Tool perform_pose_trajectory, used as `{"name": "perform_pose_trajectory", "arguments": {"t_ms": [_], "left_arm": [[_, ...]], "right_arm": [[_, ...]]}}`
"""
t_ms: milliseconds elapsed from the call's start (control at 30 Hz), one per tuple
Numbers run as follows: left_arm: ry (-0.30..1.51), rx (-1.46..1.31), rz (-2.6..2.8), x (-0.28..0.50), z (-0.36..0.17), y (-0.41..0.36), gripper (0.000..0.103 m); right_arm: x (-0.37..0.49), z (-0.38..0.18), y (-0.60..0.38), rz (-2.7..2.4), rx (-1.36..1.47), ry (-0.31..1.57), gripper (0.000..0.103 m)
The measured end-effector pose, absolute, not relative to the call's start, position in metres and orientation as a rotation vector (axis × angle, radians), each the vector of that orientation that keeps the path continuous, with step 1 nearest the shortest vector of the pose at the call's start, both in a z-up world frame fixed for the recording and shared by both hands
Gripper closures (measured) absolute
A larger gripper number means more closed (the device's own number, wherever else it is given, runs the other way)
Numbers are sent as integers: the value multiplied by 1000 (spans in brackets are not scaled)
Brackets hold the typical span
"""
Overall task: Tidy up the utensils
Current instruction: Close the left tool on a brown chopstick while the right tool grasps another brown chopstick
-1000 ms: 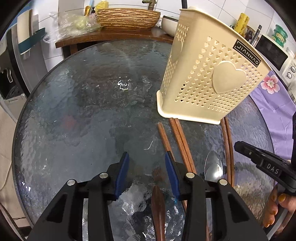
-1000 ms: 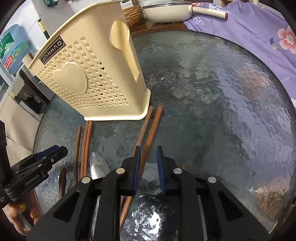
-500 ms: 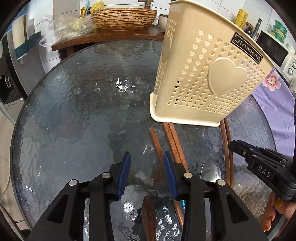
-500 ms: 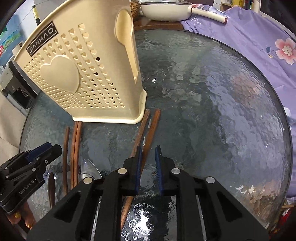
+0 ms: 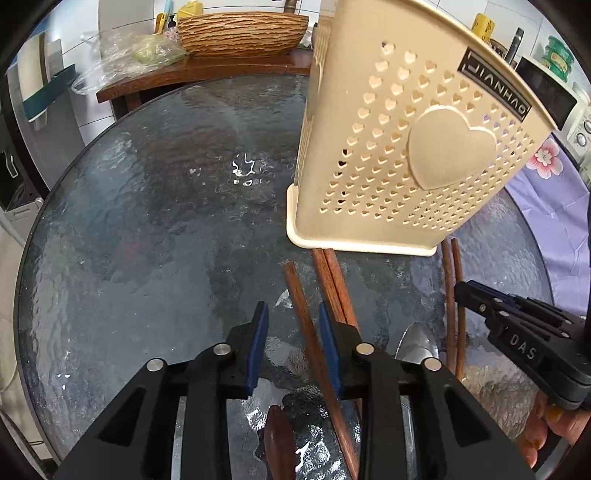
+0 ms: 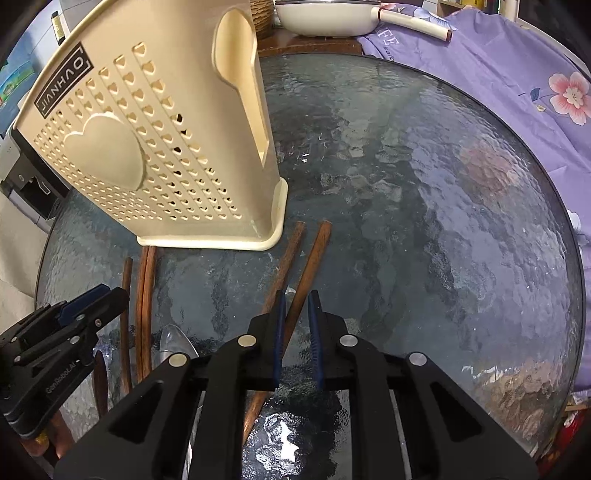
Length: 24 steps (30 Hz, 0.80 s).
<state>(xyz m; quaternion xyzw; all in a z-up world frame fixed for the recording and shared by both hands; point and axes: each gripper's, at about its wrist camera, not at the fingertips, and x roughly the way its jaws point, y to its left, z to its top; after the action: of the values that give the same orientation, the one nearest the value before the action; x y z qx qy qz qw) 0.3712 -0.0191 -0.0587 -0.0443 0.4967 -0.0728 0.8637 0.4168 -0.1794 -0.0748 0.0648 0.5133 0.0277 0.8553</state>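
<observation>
A cream heart-pierced utensil holder [image 5: 406, 155] [image 6: 147, 147] stands on the round glass table [image 5: 147, 240] [image 6: 443, 221]. In front of it lie several brown chopsticks and a metal spoon [image 5: 415, 339] [image 6: 173, 339]. My left gripper [image 5: 292, 306] hovers over one chopstick [image 5: 295, 295]. Its jaws are closing, with the stick between them near the right pad and not pressed. My right gripper [image 6: 297, 295] straddles another chopstick [image 6: 314, 251] with a narrow gap, the pads not clamped. A dark wooden spoon tip [image 5: 279, 443] lies under the left gripper.
Two more chopstick pairs lie by the holder's base [image 5: 334, 280] [image 5: 452, 295]. A woven basket [image 5: 240, 31] and a plastic bag [image 5: 122, 55] sit on a side table behind. A purple floral cloth [image 6: 498, 74] and a white pan [image 6: 325, 18] border the table's far side.
My left gripper has slid right and toward the holder, so a chopstick now lies between its narrowing jaws. The right gripper's jaws have narrowed a little around its chopstick.
</observation>
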Motion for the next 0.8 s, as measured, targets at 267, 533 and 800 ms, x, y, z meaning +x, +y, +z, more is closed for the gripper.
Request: {"name": "perform_pose_trajectory", "arguments": {"t_ms": [267,533,800], "left_arm": [[1040,-51,-141,373,-59,-31,89],[1051,-27,-120,372,-59,-37,94],[1042,-17,-99,368,-58,-41,94]], "right_arm": [[426,-75,-182,49,143,1079,90],[432,-74,-171,35,130,1091,92],[426,-76,-162,21,112,1070,92]]}}
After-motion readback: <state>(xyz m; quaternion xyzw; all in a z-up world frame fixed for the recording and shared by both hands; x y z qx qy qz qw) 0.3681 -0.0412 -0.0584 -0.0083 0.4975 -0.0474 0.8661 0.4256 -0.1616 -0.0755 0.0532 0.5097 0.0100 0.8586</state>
